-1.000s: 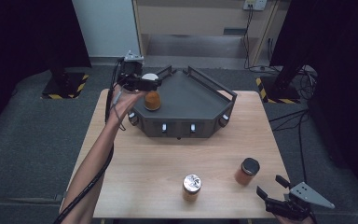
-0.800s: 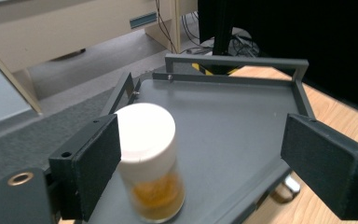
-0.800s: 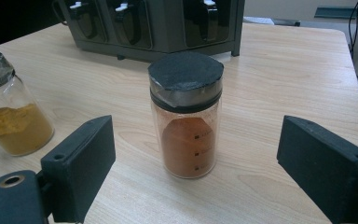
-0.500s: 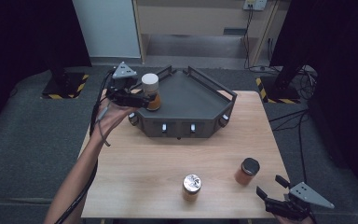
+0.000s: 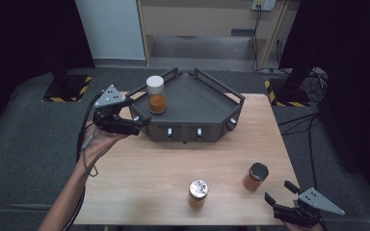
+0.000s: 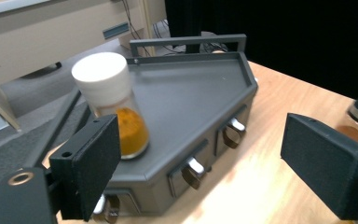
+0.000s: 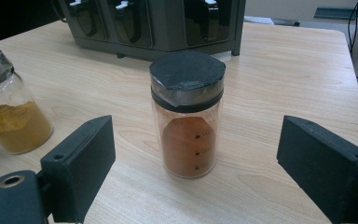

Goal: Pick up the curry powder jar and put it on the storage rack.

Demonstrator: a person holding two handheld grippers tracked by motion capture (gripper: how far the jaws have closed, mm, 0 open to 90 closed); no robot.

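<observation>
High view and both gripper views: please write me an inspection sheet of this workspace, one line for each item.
Surface: wooden table, bare between the items.
Job's things: white-lidded jar of orange powder upright on the dark tray; silver-lidded jar and black-lidded jar upright on the table, apart.
Clutter: nothing seen.
Grippers: left gripper at the tray's left corner, jaws open, holding nothing; right gripper at the table's near right corner, jaws open, facing the black-lidded jar.
Cables: black cable hangs from the left gripper.
Surroundings: grey floor mat, dark curtains, cables on the floor behind.
</observation>
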